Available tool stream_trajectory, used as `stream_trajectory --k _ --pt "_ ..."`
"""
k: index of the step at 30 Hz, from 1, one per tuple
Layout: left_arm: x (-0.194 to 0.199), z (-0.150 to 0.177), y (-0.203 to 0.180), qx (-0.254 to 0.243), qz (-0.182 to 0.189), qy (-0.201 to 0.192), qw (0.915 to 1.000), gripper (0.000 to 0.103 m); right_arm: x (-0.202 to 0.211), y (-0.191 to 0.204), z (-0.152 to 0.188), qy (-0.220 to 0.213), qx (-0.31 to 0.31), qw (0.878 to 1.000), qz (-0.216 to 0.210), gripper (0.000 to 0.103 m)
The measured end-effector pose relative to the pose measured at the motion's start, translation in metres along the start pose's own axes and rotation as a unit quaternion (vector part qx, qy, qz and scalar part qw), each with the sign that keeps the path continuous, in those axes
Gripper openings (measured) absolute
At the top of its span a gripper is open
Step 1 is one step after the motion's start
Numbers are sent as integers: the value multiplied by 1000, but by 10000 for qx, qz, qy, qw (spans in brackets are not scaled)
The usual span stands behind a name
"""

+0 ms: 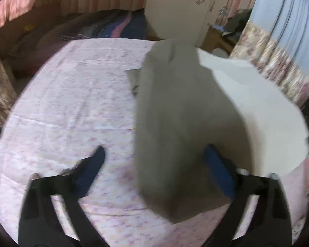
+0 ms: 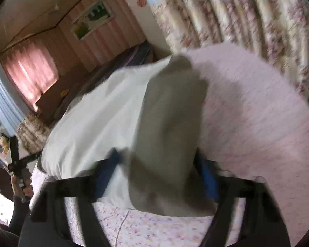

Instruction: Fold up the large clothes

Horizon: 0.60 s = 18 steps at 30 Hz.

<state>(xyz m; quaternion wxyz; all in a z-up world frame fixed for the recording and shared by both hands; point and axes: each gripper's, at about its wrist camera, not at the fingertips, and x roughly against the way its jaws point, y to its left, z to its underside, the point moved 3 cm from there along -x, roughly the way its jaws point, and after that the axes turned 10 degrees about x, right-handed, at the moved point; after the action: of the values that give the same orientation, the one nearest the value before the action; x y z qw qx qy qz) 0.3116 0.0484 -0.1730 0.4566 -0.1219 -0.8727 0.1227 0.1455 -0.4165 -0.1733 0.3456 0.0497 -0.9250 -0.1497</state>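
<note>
The white garment (image 1: 247, 111) lies on the bed (image 1: 72, 94), over its pink flowered sheet, toward three o'clock in the left wrist view. A grey-shadowed flap of it rises up between both pairs of tongs. Both views are smeared by motion, so fine detail is lost.

The left tongs (image 1: 154, 154) stand spread wide; the flap hangs between the fingers, close to the one at four o'clock (image 1: 218, 173), and I cannot tell if that finger touches cloth. Nothing is pinched there. The right tongs (image 2: 156, 160) have the flap bunched between the blue fingers (image 2: 107, 170), but blur hides whether they are pressed onto it, so I cannot tell.

The step appears to be carrying one edge of the garment across to make a fold. To do it well:
- Get a firm pinch at both corners before lifting further.
- Keep both tongs level and the edge taut between them.
- Lay the edge down slowly, lined up with the far edge, toward nine o'clock.
- Let go only once the cloth rests flat.
</note>
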Motion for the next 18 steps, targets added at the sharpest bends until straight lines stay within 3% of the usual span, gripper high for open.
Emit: stream_trajectory --k 1,2,4,6,8,10,12,14,15,16,18 --pt "-6 2 -5 43 139 179 9997 31 -7 4 1 93 95 9999 -71 20" --pt "-9 3 -10 39 -124 146 9998 28 -12 12 -4 137 467 9987 135 15" --pt "-3 4 -21 -28 -358 23 9994 6 -4 28 -21 104 1315 9896 575 14" --pt "14 9 -32 46 -179 -1 9998 4 13 31 -39 122 1812 9795 866 14" --pt "27 21 -44 -6 -15 -11 10000 6 31 24 -60 226 2184 9684 1181 13" --pt "20 39 -54 -121 -23 175 9998 13 37 1 -64 450 1894 9752 1048 14" --pt "2 49 -51 -260 -397 201 9987 19 19 -12 -44 827 1631 9787 929 19" --pt "-6 47 -42 -102 -428 264 9987 31 8 -17 -21 1029 1627 9749 1114 27" --pt "-4 43 -36 6 -550 247 9982 49 12 -21 -18 923 1467 9790 1070 31" --pt "1 39 -34 25 -800 118 9967 60 22 -25 -20 750 1249 9843 993 34" --pt "26 30 -32 -6 -1380 -245 9901 64 58 -29 -35 79 929 9895 1109 53"
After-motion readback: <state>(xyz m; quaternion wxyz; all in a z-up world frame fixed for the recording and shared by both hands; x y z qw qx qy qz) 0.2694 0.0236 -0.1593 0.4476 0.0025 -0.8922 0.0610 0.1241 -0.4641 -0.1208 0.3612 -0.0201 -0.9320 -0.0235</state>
